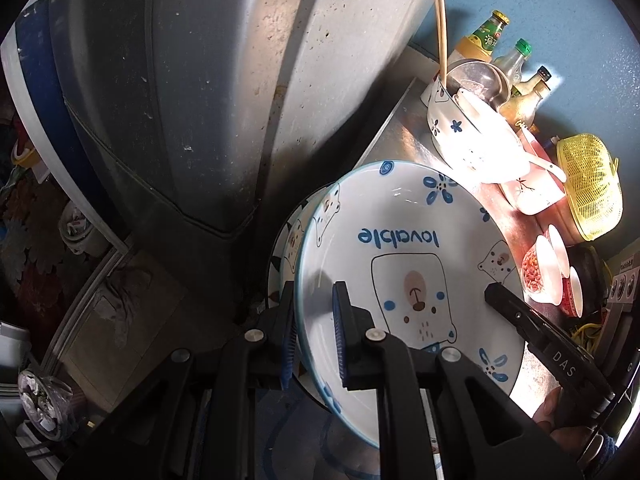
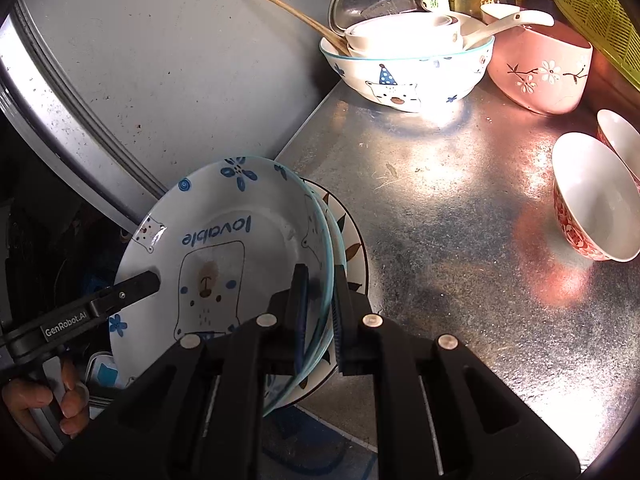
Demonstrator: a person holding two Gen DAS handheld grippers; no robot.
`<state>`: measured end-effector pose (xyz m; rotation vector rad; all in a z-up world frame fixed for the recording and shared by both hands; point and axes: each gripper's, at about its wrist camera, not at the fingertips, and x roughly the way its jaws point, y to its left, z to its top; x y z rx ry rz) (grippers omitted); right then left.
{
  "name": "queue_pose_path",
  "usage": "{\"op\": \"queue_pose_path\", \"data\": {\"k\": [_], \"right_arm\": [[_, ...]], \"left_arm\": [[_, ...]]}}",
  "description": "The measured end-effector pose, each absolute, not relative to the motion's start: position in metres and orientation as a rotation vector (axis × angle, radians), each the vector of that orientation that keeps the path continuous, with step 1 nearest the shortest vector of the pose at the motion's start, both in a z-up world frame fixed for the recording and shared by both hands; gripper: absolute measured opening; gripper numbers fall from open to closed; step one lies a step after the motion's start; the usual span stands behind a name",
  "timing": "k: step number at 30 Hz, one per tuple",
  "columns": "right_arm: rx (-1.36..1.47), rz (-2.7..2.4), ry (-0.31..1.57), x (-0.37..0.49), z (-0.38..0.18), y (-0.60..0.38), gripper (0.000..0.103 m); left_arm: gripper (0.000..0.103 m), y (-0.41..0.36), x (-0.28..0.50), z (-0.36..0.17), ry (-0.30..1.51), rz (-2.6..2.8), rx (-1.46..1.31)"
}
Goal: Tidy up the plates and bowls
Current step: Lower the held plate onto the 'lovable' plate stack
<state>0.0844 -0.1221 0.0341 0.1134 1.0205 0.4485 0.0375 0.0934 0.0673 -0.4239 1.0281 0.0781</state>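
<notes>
Plates form a small stack at the table's left edge, beside the grey appliance wall (image 2: 160, 80): the top plate (image 2: 224, 248), white with a blue rim, a bear drawing and the word "lovable", sits on a second blue-rimmed plate and a third with a leaf pattern (image 2: 352, 248). The stack overhangs the table's edge, and whether its far side touches the metal cannot be told. The left gripper (image 1: 312, 320) has its jaws clamped on the left rim of the stack, one finger inside the top plate and the other outside. The right gripper (image 2: 320, 308) has its jaws clamped on the opposite rim in the same way, one finger on the plate's inner face and one on the outer side. A hand (image 2: 60, 400) holds the left gripper's handle at the lower left of the right wrist view. The table (image 2: 460, 240) is a bare, scuffed metal sheet with strong glare. At its far edge stands a large bear-print bowl (image 2: 400, 76) holding smaller white bowls (image 2: 404, 32), a pair of chopsticks (image 2: 288, 12) and a metal ladle or lid. Just beside it to the right is a pink flowered bowl (image 2: 540, 72) with a white spoon (image 2: 512, 24) lying across towards the big bowl. Near the table's right edge lie two red-patterned small bowls (image 2: 596, 200), tipped on their sides. Behind the bowls stand several bottles (image 1: 488, 36) against a blue wall, and a yellow mesh basket (image 1: 592, 184) sits at the far right corner.
</notes>
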Motion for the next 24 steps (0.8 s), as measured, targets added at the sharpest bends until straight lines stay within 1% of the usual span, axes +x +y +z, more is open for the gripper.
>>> {"op": "queue_pose_path", "data": {"k": [16,18,20,22,24], "right_arm": [[0.095,0.41,1.012,0.089,0.031,-0.128,0.012],[0.095,0.41,1.013,0.089,0.03,-0.128,0.012],[0.095,0.416,1.016,0.089,0.029,-0.127,0.012],[0.088,0.419,1.017,0.089,0.029,-0.125,0.013],[0.089,0.427,1.018,0.089,0.029,-0.125,0.015]], "left_arm": [[0.016,0.083,0.047,0.058,1.084,0.06,-0.393],[0.018,0.084,0.048,0.058,1.084,0.06,-0.396],[0.024,0.084,0.049,0.058,1.086,0.061,-0.396],[0.026,0.084,0.051,0.059,1.09,0.063,-0.398],[0.032,0.082,0.052,0.06,1.095,0.06,-0.396]]}}
